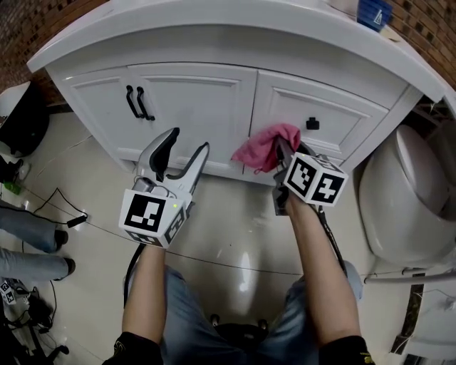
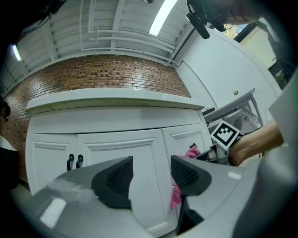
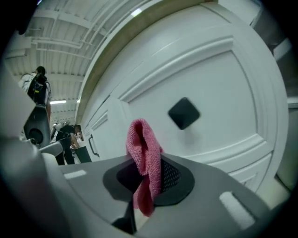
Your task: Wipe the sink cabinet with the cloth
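The white sink cabinet (image 1: 214,93) fills the top of the head view, with two doors and a right drawer front. A pink cloth (image 1: 267,146) is pinched in my right gripper (image 1: 285,158), shut on it, and held against the lower left part of the drawer front, below and left of its black square knob (image 1: 312,123). In the right gripper view the cloth (image 3: 145,162) stands up between the jaws just short of the knob (image 3: 184,113). My left gripper (image 1: 187,148) is open and empty, pointing at the middle door (image 2: 123,153), a little short of it.
Two black bar handles (image 1: 137,102) sit on the left doors. A white toilet (image 1: 413,192) stands close on the right. Cables (image 1: 64,207) and a person's legs (image 1: 32,235) lie at the left on the glossy floor. A blue item (image 1: 373,13) stands on the counter.
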